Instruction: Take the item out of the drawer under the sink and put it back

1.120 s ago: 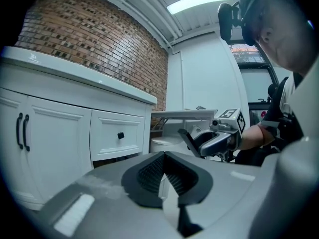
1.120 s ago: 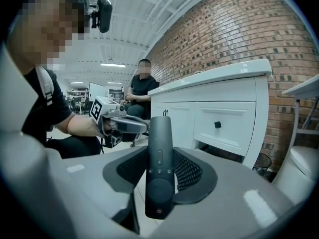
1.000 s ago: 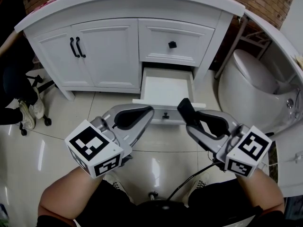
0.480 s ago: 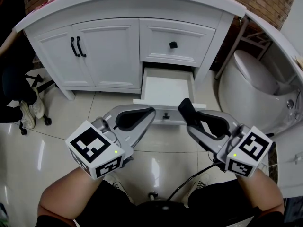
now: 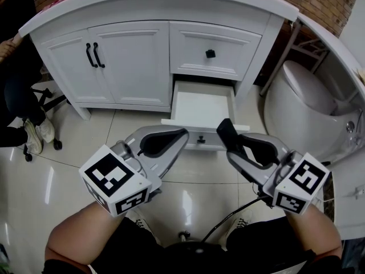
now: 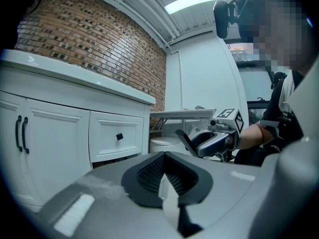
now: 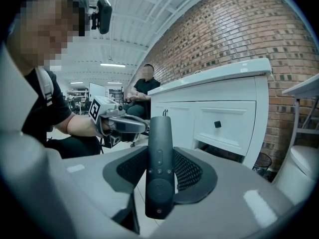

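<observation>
The lower drawer (image 5: 202, 106) under the white sink cabinet stands pulled out, and its white inside shows nothing in it. My right gripper (image 5: 231, 139) hovers just in front of the drawer's front panel, shut on a slim black remote control (image 7: 159, 168) that stands on end between the pads. The remote's tip (image 5: 223, 129) points toward the drawer. To the left, my left gripper (image 5: 171, 139) is level with it, shut with nothing between its fingers (image 6: 149, 173). Each gripper shows in the other's view: the right gripper (image 6: 199, 142) and the left gripper (image 7: 133, 126).
Above the open drawer is a shut drawer with a black knob (image 5: 210, 53). Two cabinet doors with black handles (image 5: 92, 56) are to its left. A white toilet (image 5: 302, 96) stands at the right. A seated person (image 5: 14, 96) and a wheeled chair are at the far left.
</observation>
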Action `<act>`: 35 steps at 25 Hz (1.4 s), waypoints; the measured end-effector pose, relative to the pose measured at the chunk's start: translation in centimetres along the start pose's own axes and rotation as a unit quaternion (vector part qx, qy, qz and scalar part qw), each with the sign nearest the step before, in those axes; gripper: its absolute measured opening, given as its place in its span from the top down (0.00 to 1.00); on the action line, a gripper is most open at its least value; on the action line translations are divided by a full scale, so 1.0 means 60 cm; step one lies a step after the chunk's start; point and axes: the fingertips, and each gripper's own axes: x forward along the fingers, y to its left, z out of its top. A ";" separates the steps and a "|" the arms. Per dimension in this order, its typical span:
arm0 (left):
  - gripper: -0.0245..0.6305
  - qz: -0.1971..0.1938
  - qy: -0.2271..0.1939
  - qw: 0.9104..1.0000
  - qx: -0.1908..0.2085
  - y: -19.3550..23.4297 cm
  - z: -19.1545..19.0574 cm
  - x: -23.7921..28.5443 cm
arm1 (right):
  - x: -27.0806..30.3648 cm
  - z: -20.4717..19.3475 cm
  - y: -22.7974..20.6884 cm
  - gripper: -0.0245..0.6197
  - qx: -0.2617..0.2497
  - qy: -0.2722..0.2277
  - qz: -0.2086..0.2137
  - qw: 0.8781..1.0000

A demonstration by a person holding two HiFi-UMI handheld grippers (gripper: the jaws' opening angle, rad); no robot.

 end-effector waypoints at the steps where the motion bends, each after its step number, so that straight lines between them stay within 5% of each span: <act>1: 0.95 0.000 -0.001 1.000 0.000 0.000 0.000 0.000 | 0.000 -0.001 0.000 0.70 0.000 0.001 0.000 1.000; 13: 0.95 0.004 -0.004 1.000 -0.005 0.002 0.003 -0.002 | -0.004 0.003 -0.012 0.70 0.009 -0.004 -0.010 1.000; 22: 0.95 0.011 -0.010 1.000 -0.008 0.012 0.004 -0.003 | 0.012 0.018 -0.032 0.70 -0.032 -0.001 -0.029 0.999; 35: 0.95 0.008 -0.018 1.000 -0.021 0.015 0.005 -0.005 | 0.044 0.047 -0.048 0.70 -0.018 0.015 0.001 1.000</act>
